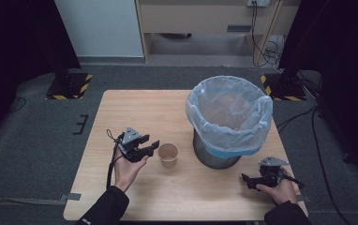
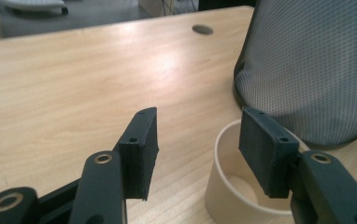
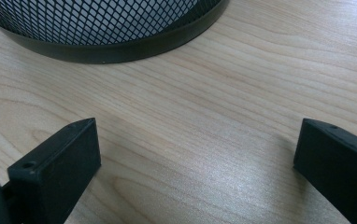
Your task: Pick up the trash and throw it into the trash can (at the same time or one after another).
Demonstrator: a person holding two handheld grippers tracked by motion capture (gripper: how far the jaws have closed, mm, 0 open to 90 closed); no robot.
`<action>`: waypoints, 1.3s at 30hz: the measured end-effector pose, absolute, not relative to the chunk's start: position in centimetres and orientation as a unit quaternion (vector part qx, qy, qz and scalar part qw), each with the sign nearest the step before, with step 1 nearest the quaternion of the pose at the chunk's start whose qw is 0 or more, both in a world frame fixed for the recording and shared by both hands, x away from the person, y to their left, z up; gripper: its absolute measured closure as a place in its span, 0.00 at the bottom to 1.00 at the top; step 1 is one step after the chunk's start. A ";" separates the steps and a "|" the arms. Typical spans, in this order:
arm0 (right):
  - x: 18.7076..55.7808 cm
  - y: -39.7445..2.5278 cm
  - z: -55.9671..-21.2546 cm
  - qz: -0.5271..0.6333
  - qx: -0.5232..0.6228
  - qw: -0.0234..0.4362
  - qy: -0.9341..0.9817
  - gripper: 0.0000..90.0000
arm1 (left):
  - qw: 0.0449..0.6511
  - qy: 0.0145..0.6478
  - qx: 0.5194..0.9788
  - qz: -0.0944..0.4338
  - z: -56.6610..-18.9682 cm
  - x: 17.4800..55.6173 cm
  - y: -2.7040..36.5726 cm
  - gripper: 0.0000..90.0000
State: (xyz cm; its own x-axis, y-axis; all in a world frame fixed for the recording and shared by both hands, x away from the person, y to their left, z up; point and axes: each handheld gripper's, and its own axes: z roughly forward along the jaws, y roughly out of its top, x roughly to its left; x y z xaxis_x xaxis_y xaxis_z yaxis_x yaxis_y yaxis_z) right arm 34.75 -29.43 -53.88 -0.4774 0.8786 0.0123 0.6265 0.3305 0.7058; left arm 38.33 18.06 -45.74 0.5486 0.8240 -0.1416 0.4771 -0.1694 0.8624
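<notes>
Reaching in from the near left edge of the light wooden table (image 1: 135, 108), the person's left hand is tilting the left gripper (image 1: 150, 146) toward the small tan paper cup (image 1: 168, 155), so that the jaws are lining up with its rim. They are standing moderately wide and holding nothing; in the left gripper view one pad is hanging over the cup's mouth (image 2: 235, 186) and the other is sitting outside the near wall, which looks to me like a pinch being set up on the rim rather than a squeeze around the whole body. A rim grip would keep the thin paper from crushing.

The cup is standing upright and looks empty, a little nearer than the middle of the table, just left of the black mesh waste bin (image 1: 214, 157). A pale blue plastic liner (image 1: 228, 110) is folded over the bin's rim, holding its mouth open, and I judge that the cup is meant to go in there.

Further right, near the table's near right corner, the right gripper (image 1: 248, 180) is resting low over the wood with its jaws spread wide and holding nothing, well clear of the cup. Its own view is looking across bare wood at the base of the bin (image 3: 116, 46), as if it is waiting or ready to steady the bin.
</notes>
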 end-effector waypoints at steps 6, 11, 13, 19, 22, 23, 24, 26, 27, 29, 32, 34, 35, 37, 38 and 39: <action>34.7 -29.4 -53.9 0.331 0.475 0.190 0.793 0.01 | 0.461 0.441 0.754 0.159 -47.0 38.7 17.3 0.55; 34.7 -29.4 -53.9 0.331 0.474 0.190 0.793 0.01 | 0.448 0.439 0.765 0.145 -47.7 38.9 16.8 0.62; 34.7 -29.4 -53.9 0.331 0.474 0.190 0.793 0.01 | 0.442 0.441 0.768 0.141 -47.9 38.8 16.7 0.66; 34.7 -29.4 -53.9 0.331 0.474 0.190 0.794 0.01 | 0.421 0.446 0.780 0.127 -48.7 38.8 16.4 0.77; 34.7 -29.5 -53.9 0.331 0.473 0.190 0.794 0.01 | 0.412 0.450 0.783 0.121 -49.0 38.8 16.4 0.86; 34.7 -29.5 -53.9 0.331 0.473 0.190 0.794 0.01 | 0.411 0.451 0.784 0.120 -49.0 38.8 16.4 0.86; 34.7 -29.5 -53.9 0.331 0.473 0.190 0.794 0.01 | 0.411 0.451 0.784 0.118 -49.0 38.7 16.4 0.89; 34.7 -29.5 -53.9 0.331 0.473 0.190 0.794 0.01 | 0.414 0.451 0.782 0.117 -48.9 38.7 16.5 0.91; 34.7 -29.5 -53.9 0.331 0.473 0.190 0.794 0.01 | 0.416 0.451 0.781 0.116 -48.8 38.7 16.5 0.91; 34.8 -29.5 -53.9 0.331 0.473 0.190 0.794 0.01 | 0.414 0.450 0.782 0.121 -48.6 38.6 16.6 0.92; 34.7 -29.5 -53.9 0.331 0.473 0.190 0.794 0.01 | 0.420 0.449 0.779 0.122 -48.2 38.4 16.8 0.92; 34.7 -29.5 -53.9 0.331 0.473 0.190 0.794 0.01 | 0.425 0.449 0.776 0.125 -47.9 38.2 16.9 0.92; 34.8 -29.5 -53.9 0.331 0.472 0.191 0.795 0.01 | 0.427 0.447 0.775 0.130 -47.6 38.1 17.0 0.92; 34.7 -29.5 -53.9 0.331 0.473 0.190 0.794 0.01 | 0.433 0.444 0.772 0.137 -47.0 37.9 17.1 0.92; 34.7 -29.5 -53.9 0.331 0.473 0.190 0.794 0.01 | 0.437 0.443 0.770 0.141 -46.7 37.8 17.2 0.92; 34.7 -29.5 -53.9 0.331 0.474 0.190 0.794 0.01 | 0.445 0.441 0.766 0.147 -46.2 37.6 17.3 0.92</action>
State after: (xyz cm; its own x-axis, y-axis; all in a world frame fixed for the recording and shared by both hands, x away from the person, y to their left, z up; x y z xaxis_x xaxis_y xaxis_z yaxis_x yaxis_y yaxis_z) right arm 34.74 -29.45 -53.87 -0.4795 0.8774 0.0126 0.6261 0.3320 0.7055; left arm 37.59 17.33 -46.16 0.5679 0.8058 -0.1679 0.5452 -0.2155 0.8101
